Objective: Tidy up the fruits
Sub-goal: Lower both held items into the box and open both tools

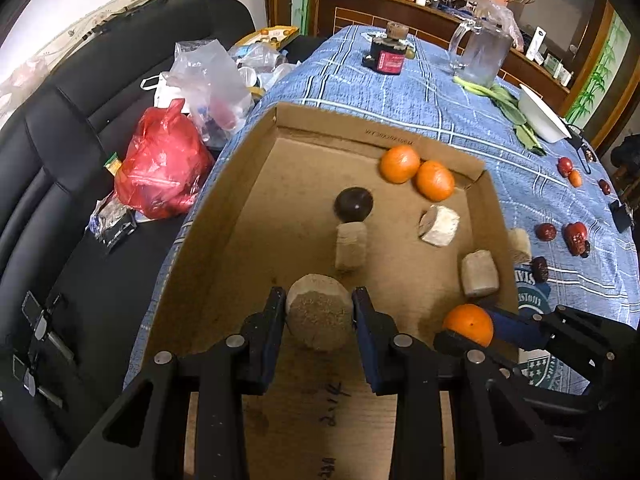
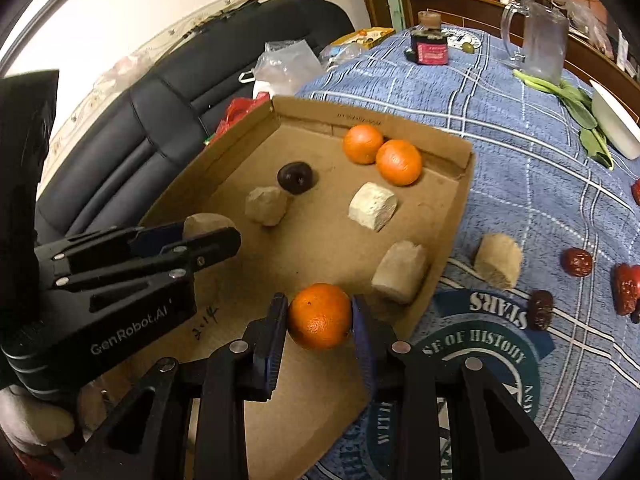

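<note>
A shallow cardboard box (image 1: 224, 216) (image 2: 448, 240) lies on the blue checked tablecloth. My left gripper (image 1: 319, 316) is shut on a beige cut chunk (image 1: 319, 318) above the box's near part; it also shows in the right wrist view (image 2: 208, 240). My right gripper (image 2: 320, 318) is shut on an orange (image 2: 320, 316), also seen in the left wrist view (image 1: 469, 324), over the box's near right corner. In the box lie two oranges (image 1: 400, 164) (image 1: 435, 181), a dark round fruit (image 1: 353, 203) and three beige chunks (image 1: 351, 245) (image 1: 439, 225) (image 1: 480, 274).
On the cloth right of the box lie one beige chunk (image 2: 498, 260) and several red dates (image 2: 576, 262). Further back stand a glass mug (image 2: 536, 40), a dark jar (image 2: 430, 40), green leaves (image 2: 576, 100) and a white bowl (image 2: 616, 128). A black sofa (image 1: 60, 160) with plastic bags (image 1: 164, 168) is left.
</note>
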Demonstrator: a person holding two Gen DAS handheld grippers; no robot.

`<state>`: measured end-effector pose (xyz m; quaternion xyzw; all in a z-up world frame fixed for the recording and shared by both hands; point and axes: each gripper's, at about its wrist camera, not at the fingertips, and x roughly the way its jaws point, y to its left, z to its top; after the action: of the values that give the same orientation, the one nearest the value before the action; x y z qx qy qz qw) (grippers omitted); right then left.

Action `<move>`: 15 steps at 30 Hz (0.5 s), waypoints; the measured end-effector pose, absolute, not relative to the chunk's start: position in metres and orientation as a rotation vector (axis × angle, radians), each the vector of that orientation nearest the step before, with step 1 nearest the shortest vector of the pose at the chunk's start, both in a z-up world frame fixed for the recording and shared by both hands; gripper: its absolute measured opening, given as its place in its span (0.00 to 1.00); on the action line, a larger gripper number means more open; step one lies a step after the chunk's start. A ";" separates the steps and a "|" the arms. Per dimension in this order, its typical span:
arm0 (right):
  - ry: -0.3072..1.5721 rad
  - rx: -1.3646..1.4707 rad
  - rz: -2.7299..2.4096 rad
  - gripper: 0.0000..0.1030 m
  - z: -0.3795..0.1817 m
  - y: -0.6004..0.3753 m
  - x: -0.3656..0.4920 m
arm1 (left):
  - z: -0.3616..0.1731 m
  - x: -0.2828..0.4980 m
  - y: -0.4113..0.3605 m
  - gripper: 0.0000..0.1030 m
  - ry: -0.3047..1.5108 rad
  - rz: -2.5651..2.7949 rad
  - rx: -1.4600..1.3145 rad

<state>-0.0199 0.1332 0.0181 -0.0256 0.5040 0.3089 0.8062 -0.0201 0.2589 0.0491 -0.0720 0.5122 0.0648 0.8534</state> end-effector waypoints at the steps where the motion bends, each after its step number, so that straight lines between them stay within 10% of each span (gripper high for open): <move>1: 1.081 -0.058 0.659 0.34 0.016 0.135 -0.019 | 0.048 -0.020 0.259 0.32 1.080 0.136 -0.150; 15: 1.080 -0.080 0.654 0.35 0.011 0.144 -0.019 | 0.046 -0.015 0.259 0.32 1.080 0.127 -0.142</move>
<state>-0.0189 0.1445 0.0107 -0.0372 0.5047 0.3058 0.8065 -0.0151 0.2594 0.0464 -0.0675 0.5132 0.0602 0.8535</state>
